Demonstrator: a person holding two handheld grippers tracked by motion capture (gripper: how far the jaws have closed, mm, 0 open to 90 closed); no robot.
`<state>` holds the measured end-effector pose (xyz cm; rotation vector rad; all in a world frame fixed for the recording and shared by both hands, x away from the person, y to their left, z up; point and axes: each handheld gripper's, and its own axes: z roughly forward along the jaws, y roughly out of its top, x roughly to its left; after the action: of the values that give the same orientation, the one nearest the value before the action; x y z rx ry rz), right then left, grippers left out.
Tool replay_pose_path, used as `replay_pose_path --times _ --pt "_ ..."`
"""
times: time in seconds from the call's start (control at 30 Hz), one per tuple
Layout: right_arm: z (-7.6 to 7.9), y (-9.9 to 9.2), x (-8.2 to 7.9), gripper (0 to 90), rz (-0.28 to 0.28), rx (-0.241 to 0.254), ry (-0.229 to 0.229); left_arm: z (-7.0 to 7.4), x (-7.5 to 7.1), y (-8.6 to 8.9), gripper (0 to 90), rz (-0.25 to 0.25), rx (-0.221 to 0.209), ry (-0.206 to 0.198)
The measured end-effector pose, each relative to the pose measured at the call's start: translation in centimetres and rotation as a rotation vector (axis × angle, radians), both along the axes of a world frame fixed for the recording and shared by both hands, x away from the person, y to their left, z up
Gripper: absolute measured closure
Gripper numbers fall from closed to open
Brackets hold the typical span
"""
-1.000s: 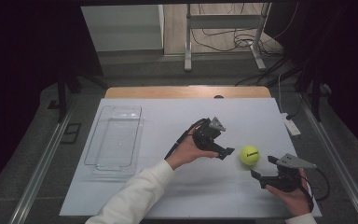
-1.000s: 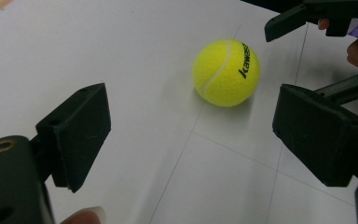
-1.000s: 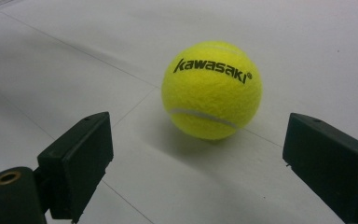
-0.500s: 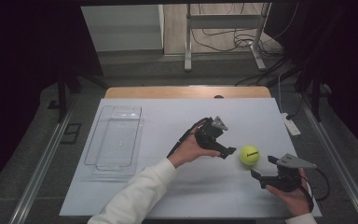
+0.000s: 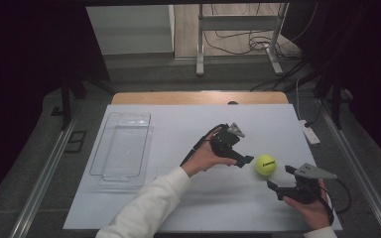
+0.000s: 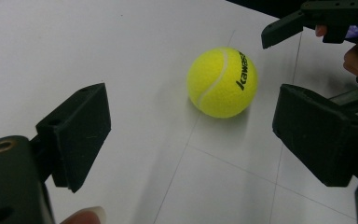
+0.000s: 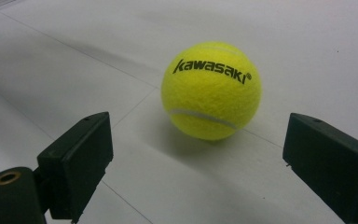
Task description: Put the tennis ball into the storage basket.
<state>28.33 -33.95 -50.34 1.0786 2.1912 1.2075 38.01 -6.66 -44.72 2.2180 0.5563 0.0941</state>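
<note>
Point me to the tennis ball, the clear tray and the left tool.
tennis ball [image 5: 265, 165], high view, middle of its yellow felt.
clear tray [image 5: 110, 148], high view, left wall.
left tool [image 5: 243, 161], high view, midway between its open jaw tips.

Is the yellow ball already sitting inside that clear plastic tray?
No, the tennis ball lies on the white table between the two grippers, well to the right of the clear tray.
</note>
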Motion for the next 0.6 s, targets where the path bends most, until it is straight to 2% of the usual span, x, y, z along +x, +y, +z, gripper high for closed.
replay_pose_path --times 0.6 --pt "0.0 0.0 0.0 8.9 -0.001 0.008 0.001 -0.4 0.8 -1.4 12.5 -0.015 0.015 0.013"
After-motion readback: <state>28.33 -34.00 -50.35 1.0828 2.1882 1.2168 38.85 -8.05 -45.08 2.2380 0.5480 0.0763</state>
